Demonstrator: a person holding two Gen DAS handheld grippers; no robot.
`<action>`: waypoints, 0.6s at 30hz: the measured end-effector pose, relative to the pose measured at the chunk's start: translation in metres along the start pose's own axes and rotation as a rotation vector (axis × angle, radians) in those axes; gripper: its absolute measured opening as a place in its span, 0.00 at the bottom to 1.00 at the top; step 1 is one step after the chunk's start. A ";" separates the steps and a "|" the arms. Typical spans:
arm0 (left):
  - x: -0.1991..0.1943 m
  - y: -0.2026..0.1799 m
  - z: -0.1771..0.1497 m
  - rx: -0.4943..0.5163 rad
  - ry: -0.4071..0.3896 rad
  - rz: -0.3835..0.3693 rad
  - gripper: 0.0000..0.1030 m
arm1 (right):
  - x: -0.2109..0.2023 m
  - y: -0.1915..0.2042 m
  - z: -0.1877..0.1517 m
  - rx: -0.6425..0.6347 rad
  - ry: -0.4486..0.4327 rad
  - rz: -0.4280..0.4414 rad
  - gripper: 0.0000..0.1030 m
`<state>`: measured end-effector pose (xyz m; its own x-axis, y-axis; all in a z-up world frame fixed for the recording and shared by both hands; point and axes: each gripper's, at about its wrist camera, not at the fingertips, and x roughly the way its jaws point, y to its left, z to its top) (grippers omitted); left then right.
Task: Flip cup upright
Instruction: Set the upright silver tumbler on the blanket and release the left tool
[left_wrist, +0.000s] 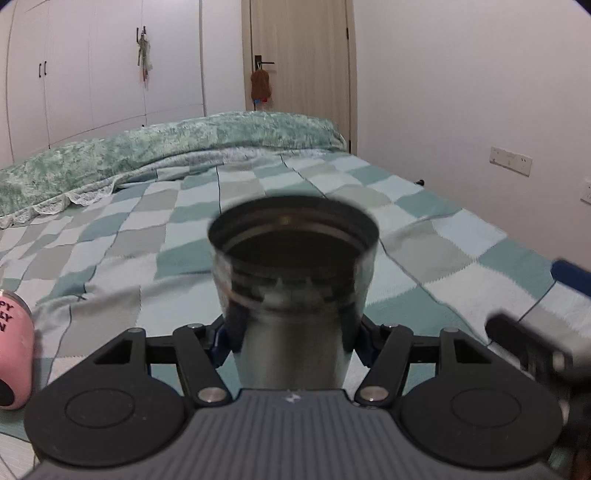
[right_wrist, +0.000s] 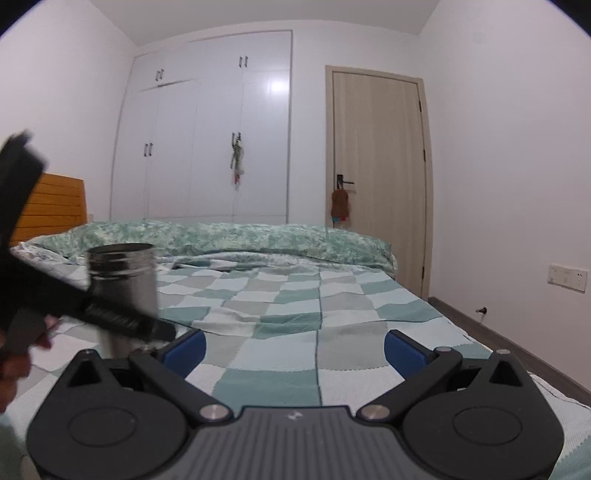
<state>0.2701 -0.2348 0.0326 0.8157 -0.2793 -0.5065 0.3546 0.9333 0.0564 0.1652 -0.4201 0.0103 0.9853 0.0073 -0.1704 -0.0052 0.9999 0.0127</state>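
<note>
Two grippers: left pinching steel cup mouth-up above bed; right spread, empty. Lower level; release only once seated.

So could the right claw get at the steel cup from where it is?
Probably yes: the right claw is open and empty, the steel cup close to its left. But the left claw already grips it low, leaving only the upper part free.
</note>
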 end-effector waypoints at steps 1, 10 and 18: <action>0.002 0.001 -0.005 0.001 0.002 -0.005 0.61 | 0.004 -0.001 0.001 0.006 0.019 0.002 1.00; -0.001 0.004 -0.011 -0.008 -0.009 -0.018 0.71 | 0.023 0.000 -0.002 0.007 0.107 -0.015 1.00; -0.061 0.006 0.001 -0.011 -0.150 -0.045 1.00 | 0.014 0.001 0.002 0.006 0.076 -0.025 1.00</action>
<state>0.2232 -0.2120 0.0642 0.8589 -0.3504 -0.3736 0.3875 0.9215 0.0266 0.1792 -0.4189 0.0100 0.9694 -0.0165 -0.2450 0.0203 0.9997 0.0131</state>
